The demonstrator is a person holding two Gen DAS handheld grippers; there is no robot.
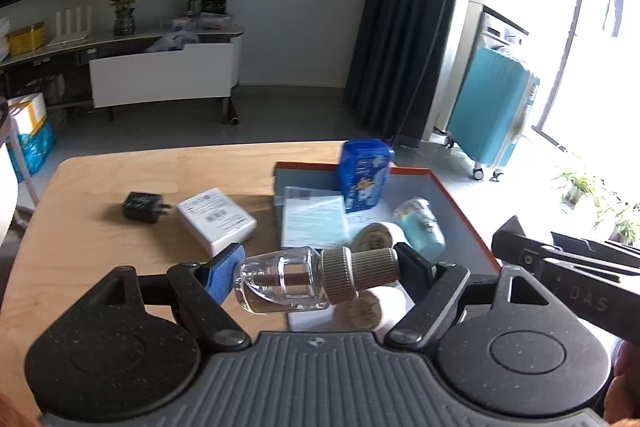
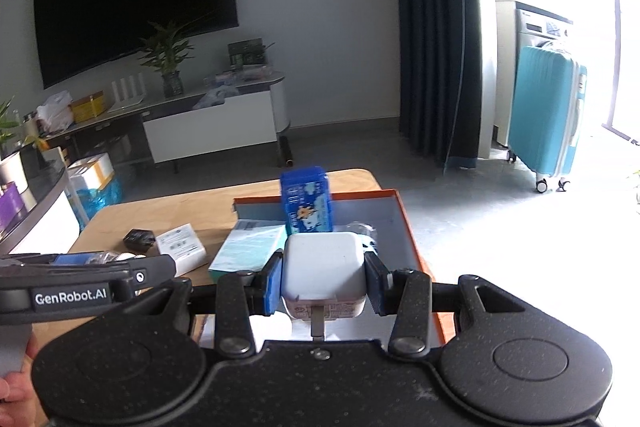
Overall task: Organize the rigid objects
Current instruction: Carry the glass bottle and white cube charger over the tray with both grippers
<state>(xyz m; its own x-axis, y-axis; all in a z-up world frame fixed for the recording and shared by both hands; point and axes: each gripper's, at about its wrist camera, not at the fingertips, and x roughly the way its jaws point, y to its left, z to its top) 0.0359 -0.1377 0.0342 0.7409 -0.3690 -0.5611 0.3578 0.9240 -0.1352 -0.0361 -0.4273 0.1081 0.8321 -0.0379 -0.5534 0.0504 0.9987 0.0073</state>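
1. A small clear glass bottle [image 1: 280, 281] with a ribbed beige cap [image 1: 358, 273] lies on its side between the fingers of the left gripper [image 1: 316, 277], held end to end: the blue pad [image 1: 224, 275] presses its base and the dark pad presses the cap top.
2. The bottle hangs above the near left corner of an orange-rimmed tray [image 1: 460, 203], which sits on the right part of a wooden table [image 1: 100, 227].
3. The right gripper [image 2: 323, 285] is closed on a white charger cube [image 2: 323, 267], clamped by its two sides; a metal prong [image 2: 317, 323] points back toward the camera.
4. The cube is held over the near part of the tray [image 2: 412, 239], in front of an upright blue tin [image 2: 306, 201] that stands at the tray's far wall.
5. Inside the tray lie a pale blue booklet [image 1: 314, 221], a light blue cylindrical jar [image 1: 420, 227] on its side, and a round cream tin [image 1: 374, 235] just beside the jar.
6. On the bare table left of the tray rest a white box [image 1: 216, 219] with a barcode label and, further left, a black plug adapter [image 1: 144, 206]; the two are near but apart.
7. Beyond the table stand a low TV cabinet [image 2: 212, 123] with a potted plant [image 2: 170, 67], a dark curtain [image 2: 436, 27] and a teal suitcase [image 2: 548, 115].
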